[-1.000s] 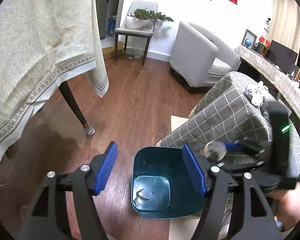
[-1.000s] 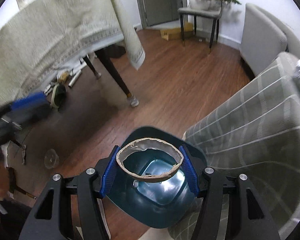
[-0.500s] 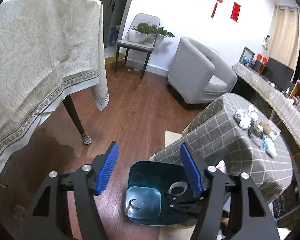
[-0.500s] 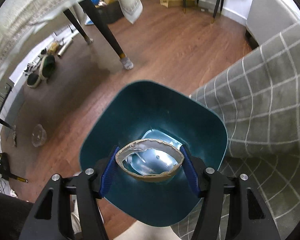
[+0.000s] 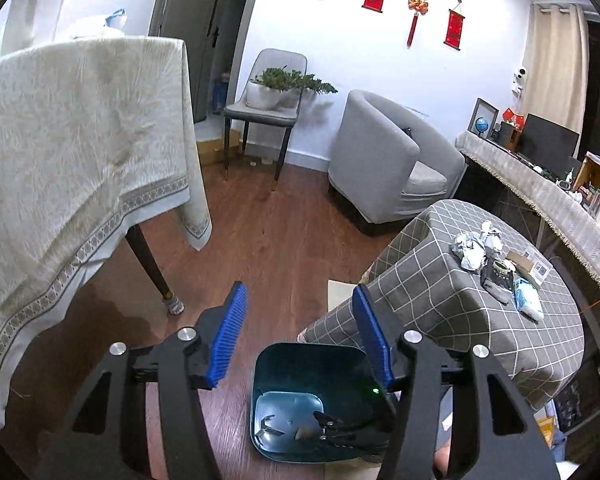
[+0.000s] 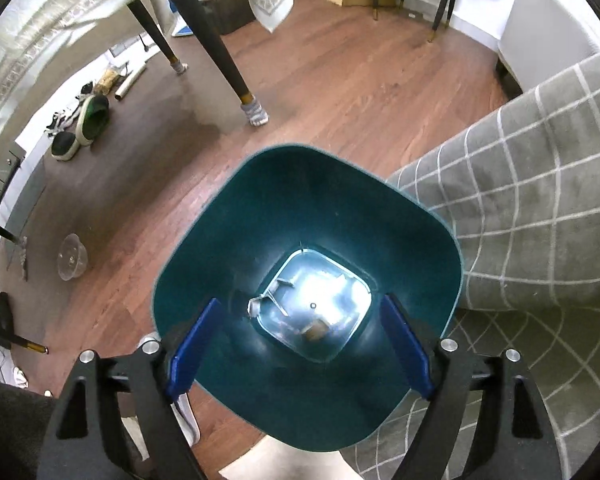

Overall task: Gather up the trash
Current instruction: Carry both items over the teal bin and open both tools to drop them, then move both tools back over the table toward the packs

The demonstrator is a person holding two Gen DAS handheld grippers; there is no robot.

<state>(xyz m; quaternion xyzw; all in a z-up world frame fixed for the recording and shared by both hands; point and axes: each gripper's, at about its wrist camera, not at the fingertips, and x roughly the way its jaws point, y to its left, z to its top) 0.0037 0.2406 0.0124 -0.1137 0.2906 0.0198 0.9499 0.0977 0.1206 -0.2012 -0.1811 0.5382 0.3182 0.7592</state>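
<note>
Now right gripper (image 6: 300, 344) jaws opening over teal bin (image 6: 220, 248), nothing between them; brown scrap (image 6: 316, 330) lies on bin floor. Left gripper (image 5: 302, 336) closing, empty. Crumpled paper (image 5: 474, 246) on checked table (image 5: 440, 300).

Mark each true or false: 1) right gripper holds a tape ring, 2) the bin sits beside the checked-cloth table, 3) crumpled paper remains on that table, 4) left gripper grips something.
1) False. The right gripper has nothing between its opening jaws, above the teal bin.
2) True. The bin stands right by the checked-cloth table.
3) True. Crumpled paper lies on it.
4) False. The left gripper is closing on nothing.
</note>
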